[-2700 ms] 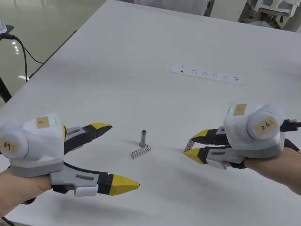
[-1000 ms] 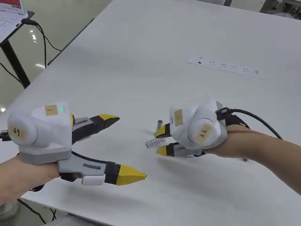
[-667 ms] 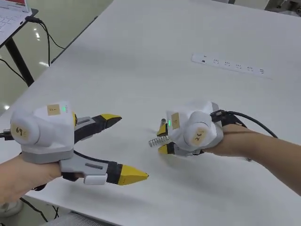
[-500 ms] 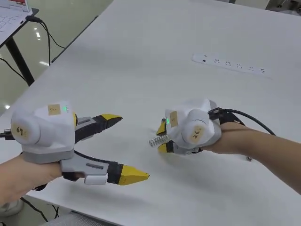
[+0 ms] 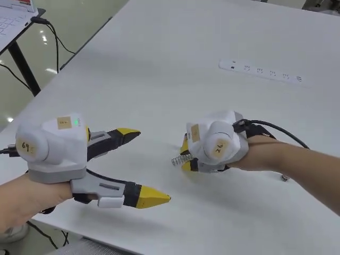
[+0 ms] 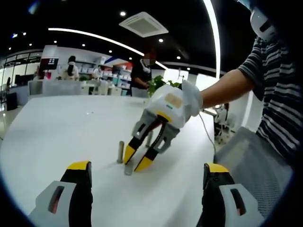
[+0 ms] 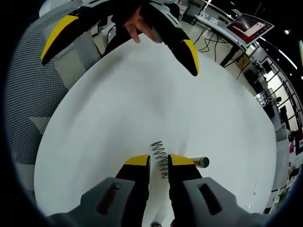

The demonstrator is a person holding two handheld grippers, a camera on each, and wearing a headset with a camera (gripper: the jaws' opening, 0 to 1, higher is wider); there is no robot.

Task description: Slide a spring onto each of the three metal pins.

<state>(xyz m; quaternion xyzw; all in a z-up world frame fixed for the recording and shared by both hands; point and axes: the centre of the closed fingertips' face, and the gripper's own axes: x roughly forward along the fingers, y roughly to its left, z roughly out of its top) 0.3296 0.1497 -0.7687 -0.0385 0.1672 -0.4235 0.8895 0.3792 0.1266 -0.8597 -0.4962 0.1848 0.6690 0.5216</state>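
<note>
My right gripper (image 5: 184, 155) is down on the white table (image 5: 159, 64), its jaws nearly together and shut on a small coil spring (image 7: 160, 158). The spring (image 5: 179, 159) pokes out past the yellow tips toward the left. A short metal pin (image 7: 200, 162) stands just right of those tips; seen from the left gripper view the pin (image 6: 120, 152) is upright beside the right gripper (image 6: 135, 160). My left gripper (image 5: 146, 166) hovers at the near left, wide open with nothing between its fingers (image 6: 78, 166).
A white power strip (image 5: 260, 71) lies at the far right of the table. A black cable (image 5: 268, 130) trails from the right gripper over the person's arm. The table's left edge (image 5: 64, 69) drops to the floor. A mesh chair (image 6: 251, 156) stands behind the arm.
The right gripper has swung left from the right side of the table to the pin and spring. Over the last second it only settled slightly. The left gripper stayed open in place.
</note>
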